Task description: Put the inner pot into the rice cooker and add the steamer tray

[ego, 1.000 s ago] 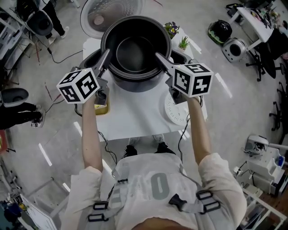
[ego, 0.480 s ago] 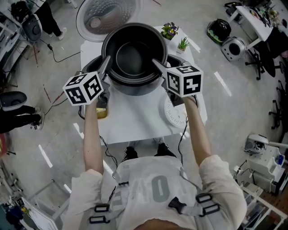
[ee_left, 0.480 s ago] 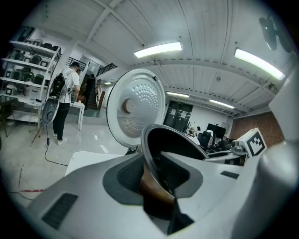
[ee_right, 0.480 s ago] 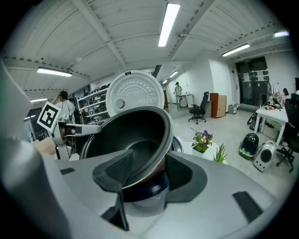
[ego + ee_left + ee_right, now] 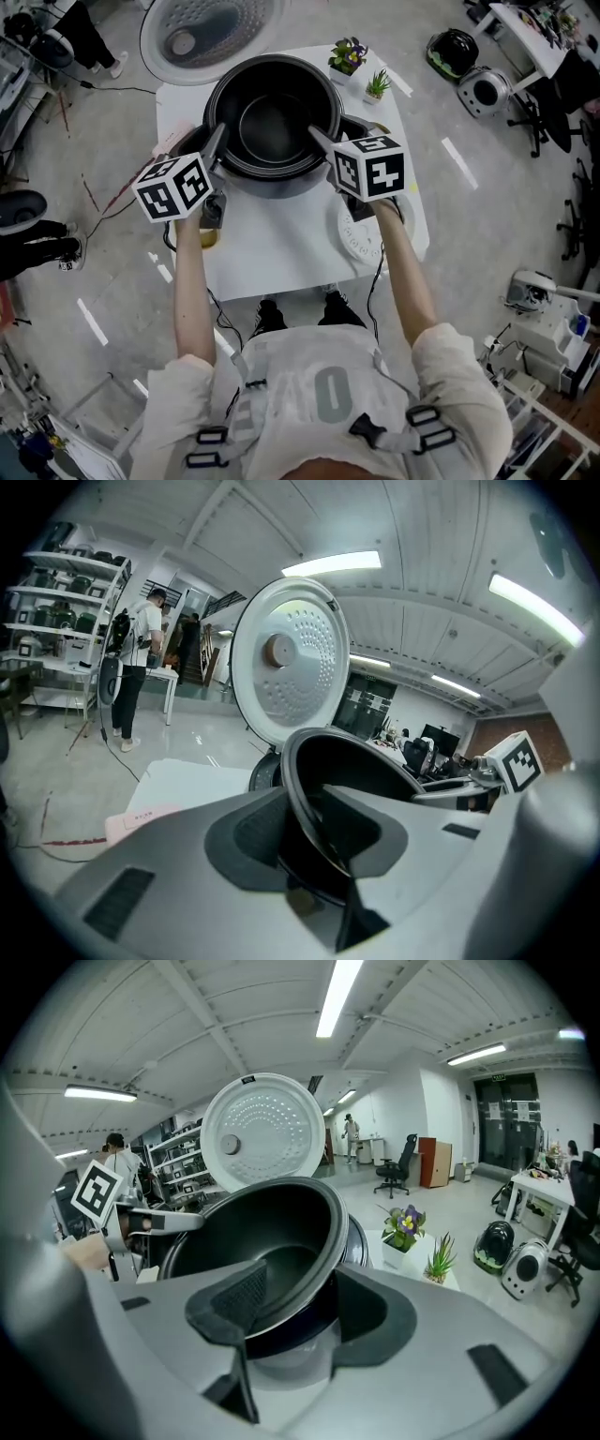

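Note:
The dark inner pot (image 5: pixel 272 122) hangs tilted over the open rice cooker (image 5: pixel 186 142), whose white lid (image 5: pixel 202 28) stands open behind it. My left gripper (image 5: pixel 217 141) is shut on the pot's left rim. My right gripper (image 5: pixel 317 141) is shut on its right rim. In the left gripper view the rim (image 5: pixel 298 789) runs between the jaws. In the right gripper view the pot (image 5: pixel 253 1241) fills the middle, its rim caught between the pads. The white round steamer tray (image 5: pixel 361 234) lies on the table under my right arm, partly hidden.
The white table (image 5: pixel 272 253) carries two small potted plants (image 5: pixel 347 58) at its back right and a yellowish object (image 5: pixel 208 234) near its left edge. Cables hang off the front. Chairs, helmets and people stand around on the grey floor.
Both grippers have come down with the pot still held by its rim. It now sits lower and closer to the cooker's opening.

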`<action>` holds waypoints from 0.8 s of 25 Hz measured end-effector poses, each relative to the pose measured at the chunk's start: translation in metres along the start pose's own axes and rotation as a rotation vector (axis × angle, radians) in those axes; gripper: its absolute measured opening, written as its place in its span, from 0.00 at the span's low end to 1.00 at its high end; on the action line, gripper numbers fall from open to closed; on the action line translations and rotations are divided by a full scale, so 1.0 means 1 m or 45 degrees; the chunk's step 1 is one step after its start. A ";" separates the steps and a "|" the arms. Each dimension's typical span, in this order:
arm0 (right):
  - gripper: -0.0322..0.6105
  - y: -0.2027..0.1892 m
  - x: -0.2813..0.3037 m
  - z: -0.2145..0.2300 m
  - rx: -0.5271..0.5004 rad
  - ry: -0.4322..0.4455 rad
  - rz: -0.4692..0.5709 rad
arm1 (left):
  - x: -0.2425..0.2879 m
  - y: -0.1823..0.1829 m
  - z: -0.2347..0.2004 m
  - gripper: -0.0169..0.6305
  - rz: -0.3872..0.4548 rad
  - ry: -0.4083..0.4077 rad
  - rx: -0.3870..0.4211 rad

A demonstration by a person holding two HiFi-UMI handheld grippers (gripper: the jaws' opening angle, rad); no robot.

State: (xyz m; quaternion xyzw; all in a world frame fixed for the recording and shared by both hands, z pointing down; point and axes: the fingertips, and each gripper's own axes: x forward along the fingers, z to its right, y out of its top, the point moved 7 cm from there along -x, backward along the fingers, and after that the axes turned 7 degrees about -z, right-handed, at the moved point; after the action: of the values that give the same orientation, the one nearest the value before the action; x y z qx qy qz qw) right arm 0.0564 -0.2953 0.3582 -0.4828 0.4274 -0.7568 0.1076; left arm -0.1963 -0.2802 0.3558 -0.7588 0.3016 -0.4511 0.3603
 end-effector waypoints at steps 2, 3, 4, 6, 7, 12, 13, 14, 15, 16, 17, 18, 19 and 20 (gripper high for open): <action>0.39 0.002 0.000 0.000 -0.001 0.000 0.015 | 0.002 0.000 -0.002 0.19 0.010 -0.002 -0.010; 0.39 0.002 0.000 0.001 0.003 -0.001 0.026 | 0.003 0.000 -0.002 0.19 0.016 -0.003 -0.014; 0.39 0.002 0.000 0.001 0.011 -0.006 0.040 | 0.003 0.000 -0.002 0.19 0.021 -0.002 -0.017; 0.39 0.001 0.000 0.002 0.014 -0.054 0.079 | 0.005 -0.002 -0.002 0.19 0.029 -0.001 -0.022; 0.39 0.000 0.000 0.002 -0.001 -0.102 0.102 | 0.006 -0.003 -0.002 0.20 0.034 -0.002 -0.028; 0.38 0.000 0.006 0.002 -0.075 -0.227 0.108 | 0.010 -0.002 -0.002 0.23 0.029 0.037 0.002; 0.38 0.000 0.007 0.002 -0.081 -0.227 0.097 | 0.010 -0.001 -0.002 0.23 0.025 0.059 0.029; 0.39 0.001 0.007 0.002 -0.095 -0.233 0.088 | 0.011 -0.001 -0.001 0.23 0.019 0.085 0.064; 0.39 0.001 0.008 0.001 -0.114 -0.243 0.082 | 0.012 -0.001 0.000 0.23 0.014 0.109 0.097; 0.39 0.001 0.008 0.001 -0.131 -0.251 0.081 | 0.013 -0.001 0.001 0.23 0.012 0.126 0.119; 0.39 0.001 0.009 0.001 -0.141 -0.256 0.082 | 0.013 -0.001 0.002 0.23 0.013 0.134 0.130; 0.39 0.000 0.009 0.001 -0.145 -0.258 0.084 | 0.014 -0.001 0.002 0.23 0.015 0.137 0.133; 0.39 0.000 0.009 0.001 -0.145 -0.257 0.086 | 0.014 -0.002 0.002 0.23 0.015 0.137 0.134; 0.39 0.000 0.009 0.001 -0.144 -0.257 0.086 | 0.015 -0.002 0.002 0.23 0.015 0.138 0.136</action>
State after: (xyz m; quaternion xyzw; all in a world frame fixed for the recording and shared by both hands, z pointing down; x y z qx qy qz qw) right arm 0.0532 -0.3011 0.3642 -0.5470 0.4725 -0.6750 0.1481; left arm -0.1879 -0.2900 0.3634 -0.7112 0.3007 -0.5047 0.3860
